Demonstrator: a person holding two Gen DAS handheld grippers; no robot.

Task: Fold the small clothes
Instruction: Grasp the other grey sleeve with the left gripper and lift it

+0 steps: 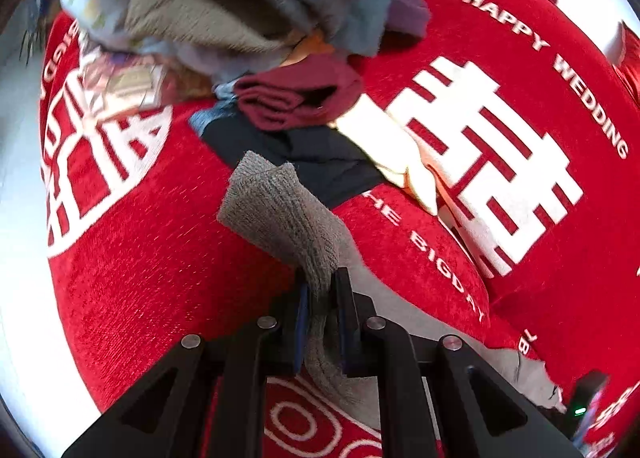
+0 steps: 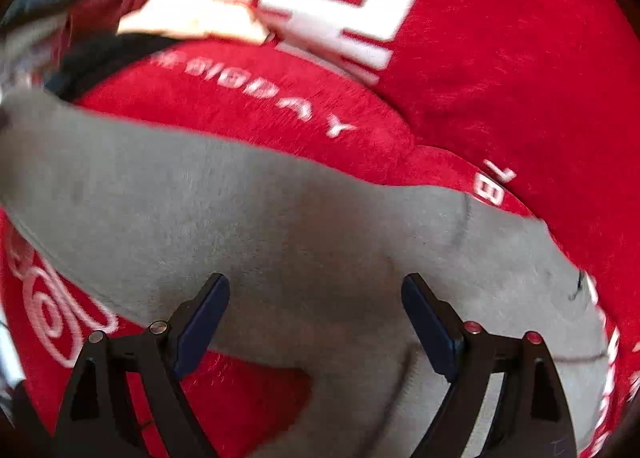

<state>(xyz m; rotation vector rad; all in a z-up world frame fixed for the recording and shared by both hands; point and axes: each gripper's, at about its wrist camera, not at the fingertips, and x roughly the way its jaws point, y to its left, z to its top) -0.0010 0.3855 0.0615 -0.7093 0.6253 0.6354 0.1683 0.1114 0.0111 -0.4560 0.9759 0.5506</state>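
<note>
A grey knit sock [image 1: 280, 214] rises from my left gripper [image 1: 322, 290], which is shut on it; its cuff end flops forward above the red cloth. The rest of the sock trails down and to the right under the jaws. In the right wrist view the same grey sock [image 2: 280, 226] lies stretched flat across the red cloth [image 2: 500, 78], blurred by motion. My right gripper [image 2: 316, 302] hovers over its middle, open wide, with the blue pads [image 2: 200, 330] on either side and nothing pressed between them.
A heap of mixed clothes [image 1: 240, 10] fills the far side: beige, blue-grey, maroon [image 1: 296, 94], black [image 1: 304, 154] and a pale yellow piece [image 1: 384, 150]. The red cloth [image 1: 520, 58] carries white lettering and a large white symbol. A dark device with a green light [image 1: 580, 410] sits at lower right.
</note>
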